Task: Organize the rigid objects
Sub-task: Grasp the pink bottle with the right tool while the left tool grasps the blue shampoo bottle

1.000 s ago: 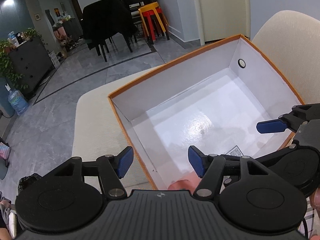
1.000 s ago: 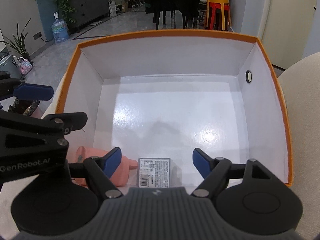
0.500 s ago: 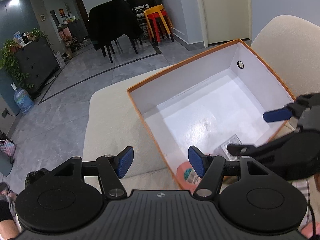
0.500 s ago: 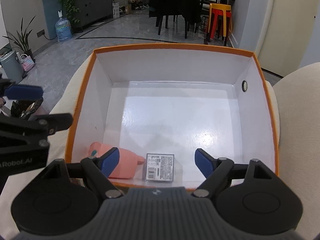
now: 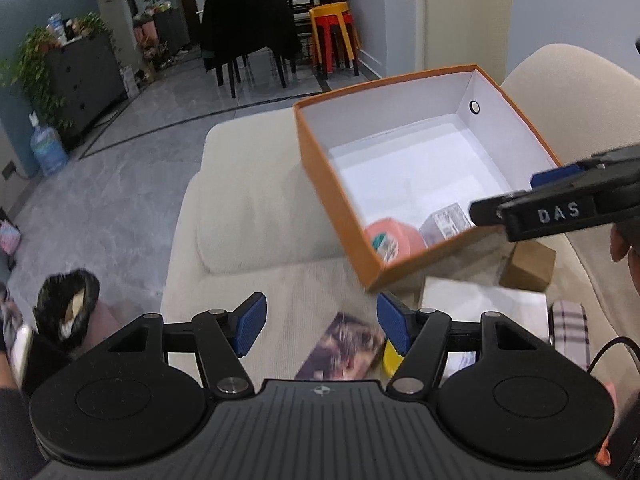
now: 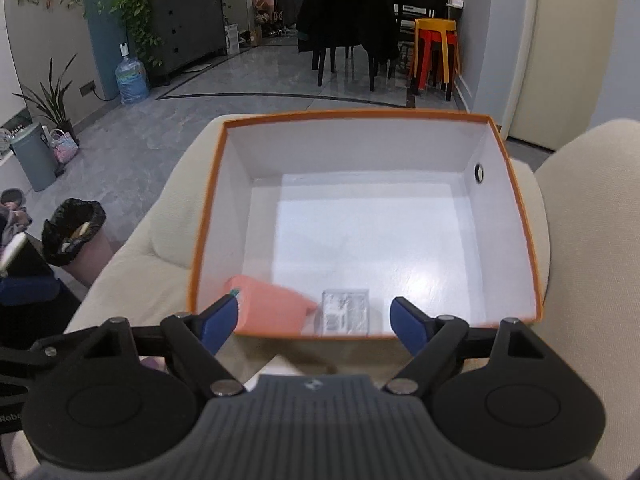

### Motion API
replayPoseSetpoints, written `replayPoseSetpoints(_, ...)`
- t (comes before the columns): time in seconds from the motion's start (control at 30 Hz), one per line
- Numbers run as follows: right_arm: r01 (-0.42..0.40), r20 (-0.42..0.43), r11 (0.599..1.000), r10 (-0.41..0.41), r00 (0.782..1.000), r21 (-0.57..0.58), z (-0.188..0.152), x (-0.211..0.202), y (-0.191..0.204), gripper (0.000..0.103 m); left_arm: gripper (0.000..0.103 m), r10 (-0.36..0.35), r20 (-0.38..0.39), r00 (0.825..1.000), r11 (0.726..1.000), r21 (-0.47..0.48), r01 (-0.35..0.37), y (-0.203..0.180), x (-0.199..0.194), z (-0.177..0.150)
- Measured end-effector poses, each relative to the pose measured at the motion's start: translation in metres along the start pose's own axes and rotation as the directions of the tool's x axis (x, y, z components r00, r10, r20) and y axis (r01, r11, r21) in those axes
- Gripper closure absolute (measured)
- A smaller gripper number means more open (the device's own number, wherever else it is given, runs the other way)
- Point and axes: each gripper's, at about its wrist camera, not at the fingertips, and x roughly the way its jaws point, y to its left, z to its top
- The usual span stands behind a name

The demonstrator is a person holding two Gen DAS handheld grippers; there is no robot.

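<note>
— Cardboard, mostly: an orange box (image 6: 524, 224) with glossy white inner walls and floor, square-cornered, a metal-ringed hole in one side wall. It sits on a cream sofa (image 5: 248, 220) with coarse woven upholstery.

— What is in the box?

— Two things, both at its near wall. A pink bottle (image 6: 272, 308), smooth and rounded, lies on its side in the near left corner with a printed label on its end. Just beside it, toward the box's middle, is a small clear packet (image 6: 346, 312), rectangular, with a printed label and barcode. Whether they touch I cannot tell; the frame is blurred there.

— And the fingers?

— The right gripper (image 6: 316, 320) hangs above the box's near wall, its blue ribbed fingers (image 6: 408, 326) spread wide with nothing between them. The left gripper (image 5: 320, 330) is outside the box, off its near left corner, over the sofa seat; its fingers (image 5: 250, 330) stand apart and bare as well.

— Anything outside the box?

— Below the left gripper, near that corner, lies a flat glossy booklet (image 5: 344, 346) with a dark printed cover, and a yellow rounded item (image 5: 390, 356) touches its edge, half hidden by a finger. A flat white box (image 5: 484, 300) and a small brown carton (image 5: 528, 266) lie just beside the orange box's near wall. A checked fabric piece (image 5: 570, 330) is beyond the white one.
</note>
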Motion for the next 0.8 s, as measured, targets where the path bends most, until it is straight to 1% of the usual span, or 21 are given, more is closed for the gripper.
replayPoseSetpoints(0.07, 0.000, -0.016, 1.000, -0.001, 1.000, -0.009, -0.009, -0.005, 0.004, 0.021, 0.028, -0.008, -0.001, 1.000, 1.000, -0.009, 0.008, 0.005, -0.008, -0.010)
replayPoseSetpoints(0.23, 0.031, -0.060, 0.999, -0.033, 0.998, -0.027, -0.041, -0.017, 0.011, 0.021, 0.027, -0.030, 0.003, 1.000, 0.999, -0.032, 0.030, 0.013, -0.019, -0.030)
replayPoseSetpoints(0.4, 0.062, -0.108, 0.998, -0.064, 0.992, -0.025, -0.077, -0.038, 0.012, 0.021, 0.027, -0.089, -0.003, 0.996, 0.995, -0.038, 0.089, 0.008, -0.020, -0.055)
replayPoseSetpoints(0.6, 0.109, -0.170, 0.994, -0.109, 0.979, -0.011, -0.117, -0.068, 0.004, 0.020, 0.025, -0.168, -0.033, 0.985, 0.986, -0.012, 0.167, -0.005, -0.017, -0.092)
replayPoseSetpoints(0.67, 0.123, -0.194, 0.992, -0.120, 0.974, 0.002, -0.128, -0.074, -0.001, 0.021, 0.025, -0.187, -0.051, 0.981, 0.982, -0.010, 0.187, -0.011, -0.015, -0.106)
replayPoseSetpoints(0.8, 0.155, -0.221, 0.988, -0.145, 0.964, 0.028, -0.144, -0.082, -0.011, 0.020, 0.025, -0.230, -0.074, 0.970, 0.972, 0.030, 0.233, -0.025, -0.016, -0.131)
